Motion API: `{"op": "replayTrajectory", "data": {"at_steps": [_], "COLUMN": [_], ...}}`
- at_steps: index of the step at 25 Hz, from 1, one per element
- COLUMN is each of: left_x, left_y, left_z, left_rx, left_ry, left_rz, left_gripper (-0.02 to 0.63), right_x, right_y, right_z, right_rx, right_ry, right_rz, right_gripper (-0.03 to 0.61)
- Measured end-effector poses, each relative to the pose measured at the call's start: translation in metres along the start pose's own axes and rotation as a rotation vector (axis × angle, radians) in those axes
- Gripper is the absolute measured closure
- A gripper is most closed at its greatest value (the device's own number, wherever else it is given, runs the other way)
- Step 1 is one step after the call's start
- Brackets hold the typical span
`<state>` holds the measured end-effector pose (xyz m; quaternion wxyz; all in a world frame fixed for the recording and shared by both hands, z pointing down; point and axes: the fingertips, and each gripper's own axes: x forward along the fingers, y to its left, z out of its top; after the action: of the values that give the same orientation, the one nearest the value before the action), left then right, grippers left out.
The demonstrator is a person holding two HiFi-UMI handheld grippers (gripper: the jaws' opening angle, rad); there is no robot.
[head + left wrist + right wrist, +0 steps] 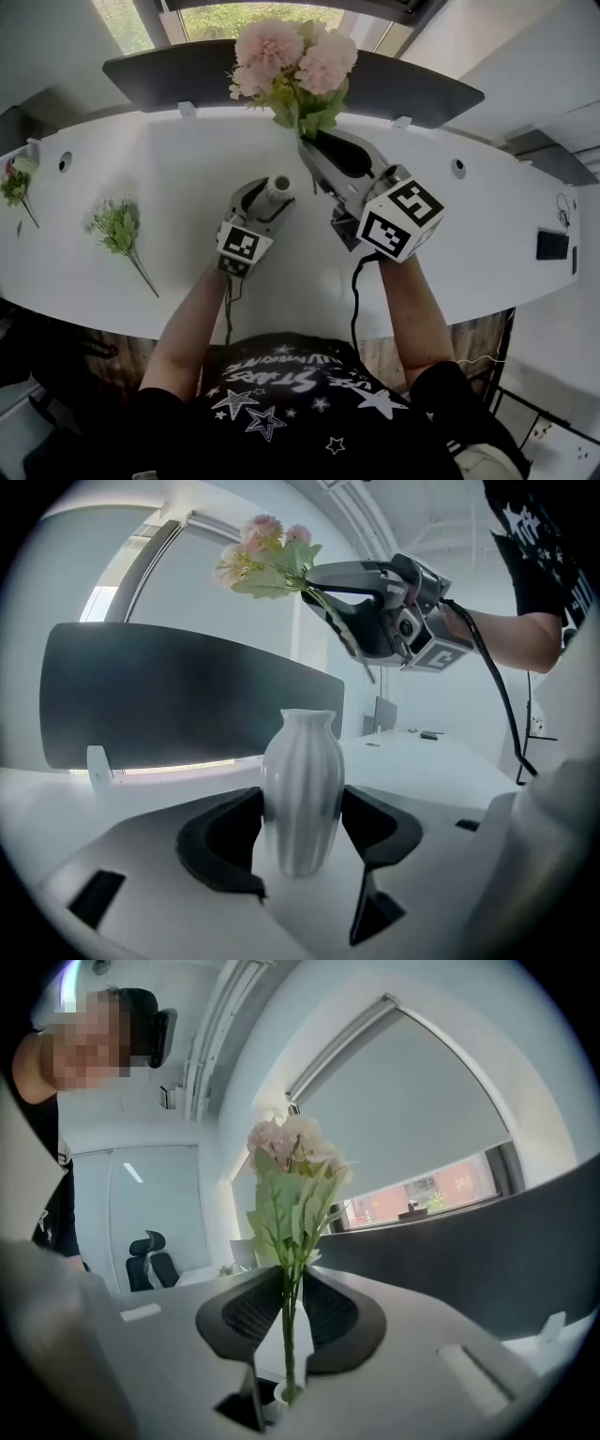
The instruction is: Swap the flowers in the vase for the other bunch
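A white ribbed vase (300, 761) stands upright on the white table (187, 169), and nothing sticks out of its mouth. My left gripper (302, 832) is shut on it, a dark pad against each side. From above, the vase (278, 187) shows just beyond the left gripper (267, 199). My right gripper (309, 148) is shut on the green stem (289, 1326) of a pink flower bunch (295, 58), held in the air above and behind the vase. The blooms (295, 1152) rise over its jaws. A second bunch, green with pale blooms (117, 227), lies on the table at the left.
A dark screen (169, 67) runs along the table's far edge, with a window behind it. One more flower sprig (14, 185) lies at the far left edge. A small black device (551, 245) sits at the table's right end. An office chair (150, 1255) stands in the room.
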<state>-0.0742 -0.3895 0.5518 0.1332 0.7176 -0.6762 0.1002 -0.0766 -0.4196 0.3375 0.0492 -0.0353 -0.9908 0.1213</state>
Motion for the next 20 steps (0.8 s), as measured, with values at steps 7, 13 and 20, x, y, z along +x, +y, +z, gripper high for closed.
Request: {"op": "replayTrajectory", "data": {"at_steps": [7, 13, 20], "left_x": [0.001, 0.001, 0.002], "left_y": [0.000, 0.002, 0.003], "left_z": [0.002, 0.000, -0.007], "left_rx": [0.004, 0.012, 0.004], "left_ry": [0.002, 0.014, 0.034], "left_rz": [0.000, 0.005, 0.013], "left_gripper": [0.337, 0.339, 0.339], "right_x": [-0.033, -0.068, -0.128], "right_y": [-0.020, -0.039, -0.083], "right_z": [-0.018, -0.048, -0.079], "right_rx": [0.032, 0.116, 0.167], "right_ry": [0.050, 0.048, 0.047], "right_rz": [-0.109, -0.209, -0.395], "right_gripper": [0.517, 0.517, 0.517]}}
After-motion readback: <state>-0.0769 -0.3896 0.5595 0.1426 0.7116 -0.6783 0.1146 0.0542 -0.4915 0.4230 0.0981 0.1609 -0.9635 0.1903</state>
